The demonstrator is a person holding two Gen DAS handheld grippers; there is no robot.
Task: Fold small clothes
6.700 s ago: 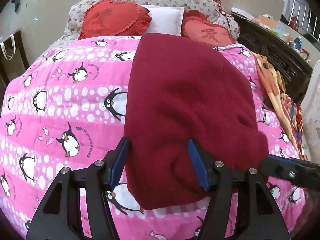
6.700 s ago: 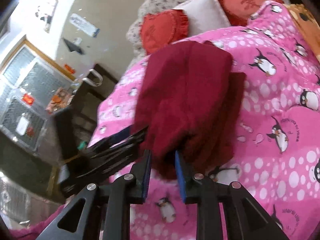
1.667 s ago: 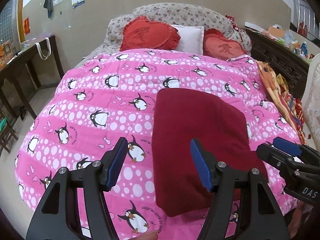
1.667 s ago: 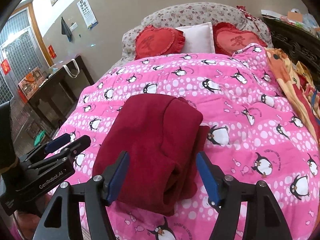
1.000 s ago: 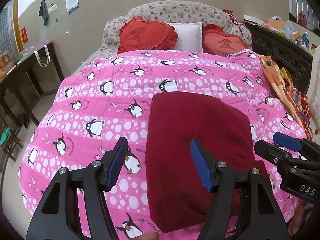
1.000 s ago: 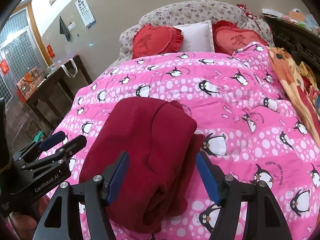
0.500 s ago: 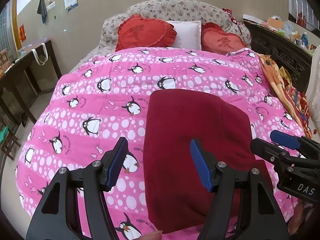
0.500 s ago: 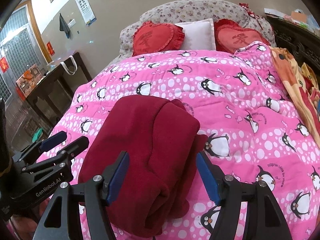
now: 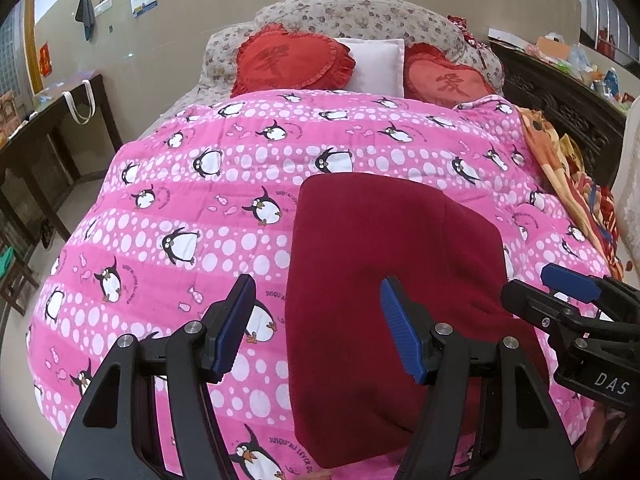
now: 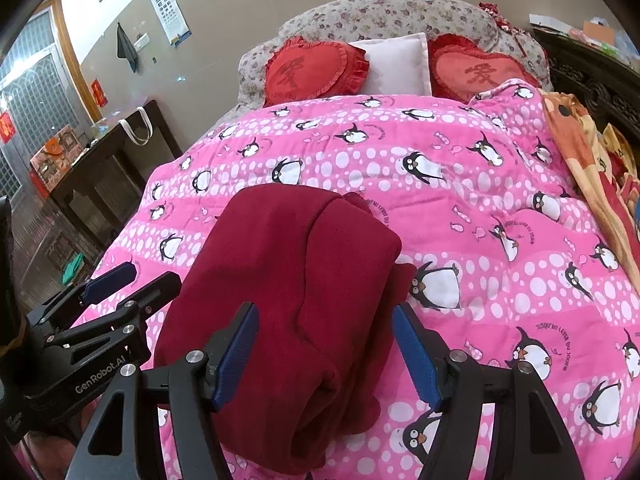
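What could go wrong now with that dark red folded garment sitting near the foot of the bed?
1. The folded red garment lies near the quilt's front edge, so a nudge might slide it off the bed.
2. Its right side looks loosely stacked, with a lower layer sticking out; the fold could slump open.
3. The left gripper and right gripper hover open over it; closing low could snag and undo the fold.

Since 6.7 s ago the right gripper [image 10: 324, 350] has released the dark red garment [image 10: 288, 304]; jaws now spread. Both grippers have drawn back toward 6 o'clock. The left gripper [image 9: 316, 320] remains spread. Garment now lies folded on the quilt [image 9: 224, 208].
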